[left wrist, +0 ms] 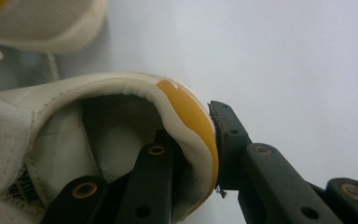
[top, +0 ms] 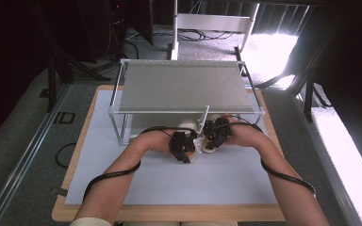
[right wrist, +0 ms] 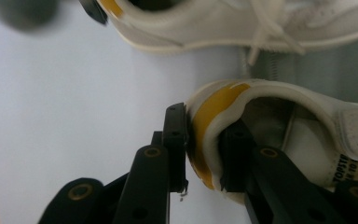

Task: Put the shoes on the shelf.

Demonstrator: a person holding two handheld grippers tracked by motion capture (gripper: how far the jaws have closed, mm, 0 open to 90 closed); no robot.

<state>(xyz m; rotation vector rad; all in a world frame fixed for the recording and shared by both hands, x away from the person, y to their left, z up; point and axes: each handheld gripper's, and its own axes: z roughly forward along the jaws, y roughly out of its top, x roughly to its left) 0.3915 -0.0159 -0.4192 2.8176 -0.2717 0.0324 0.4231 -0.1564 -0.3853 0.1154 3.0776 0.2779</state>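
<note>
Two cream-white sneakers with yellow heel tabs lie side by side on the white mat, just in front of the rack. My left gripper (left wrist: pixel 191 126) is shut on the heel of one sneaker (left wrist: pixel 74 130), with one jaw inside the shoe and one outside. My right gripper (right wrist: pixel 204 123) grips the heel of the other sneaker (right wrist: pixel 303 140) the same way. In the high view the left gripper (top: pixel 181 145) and the right gripper (top: pixel 215 133) sit close together over the shoes, which the hands largely hide. Each gripper view also shows the neighbouring sneaker (left wrist: pixel 42 23) (right wrist: pixel 242 23) farther off.
A metal-framed rack (top: pixel 184 87) with a grey top shelf stands at the back of the white mat (top: pixel 122 179), its front post close to the grippers. The mat lies on a wooden table (top: pixel 70 209). Black cables trail along both forearms.
</note>
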